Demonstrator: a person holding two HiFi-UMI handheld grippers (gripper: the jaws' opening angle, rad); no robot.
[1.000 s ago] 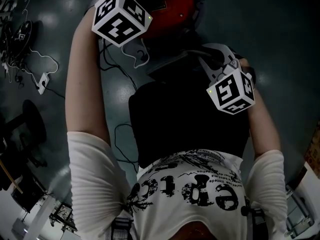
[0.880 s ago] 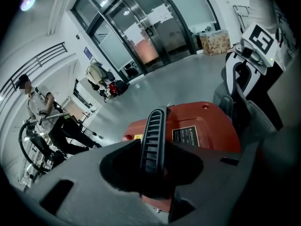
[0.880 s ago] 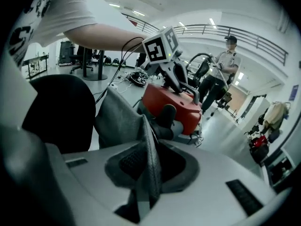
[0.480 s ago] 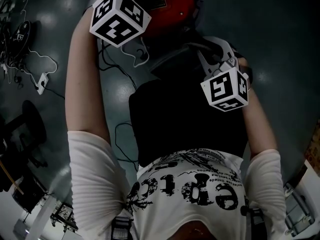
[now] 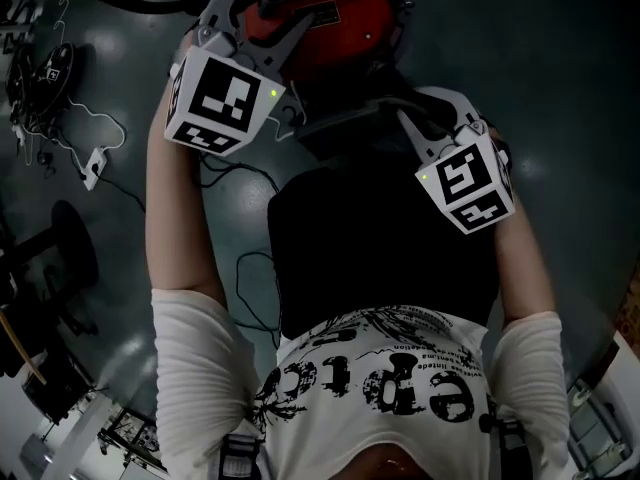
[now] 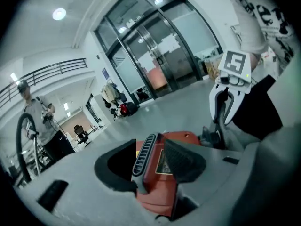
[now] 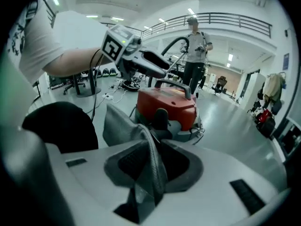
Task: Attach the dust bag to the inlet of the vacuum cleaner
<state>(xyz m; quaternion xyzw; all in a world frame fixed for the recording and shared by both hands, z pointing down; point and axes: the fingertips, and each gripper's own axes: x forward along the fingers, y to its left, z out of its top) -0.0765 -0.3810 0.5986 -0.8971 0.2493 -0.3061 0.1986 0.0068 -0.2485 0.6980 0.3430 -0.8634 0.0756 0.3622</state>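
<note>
The dust bag (image 7: 123, 126) is grey woven cloth. One fold of it sits between the fingers (image 7: 181, 166) of the right gripper (image 7: 153, 147), which are closed tight on it. From the pinch the cloth runs away from the gripper and up to the left, so its long axis points toward the vacuum cleaner (image 7: 167, 105). The free part stands up as a wide flap, with its far edge near the machine's near side. Whether this edge touches the machine, I cannot tell. A short tail of cloth hangs below the fingers.

The vacuum cleaner stands on the grey floor (image 5: 560, 58), in front of the person. Its red body is upright, and a grey ribbed handle (image 6: 143, 161) runs over its top.

The left gripper (image 6: 146, 147) is over the top of the machine. Its fingers (image 6: 184, 160) have just been opening and stand wide. The handle is in the gap between them, close to the left finger, and the right pad is clearly apart from it, so nothing is gripped.

In the head view the left forearm (image 5: 175, 218) is bare and stretched forward along the left side, from the white sleeve to the marker cube. The gripper slants a little down onto the machine. The right forearm (image 5: 525, 258) reaches forward on the right side. Its gripper turns inward toward the middle and points more steeply down at the machine's near side. The two grippers are near each other but apart.

Another person (image 7: 195, 46) stands behind the machine, well apart, next to a curved black hose (image 7: 170, 45).
</note>
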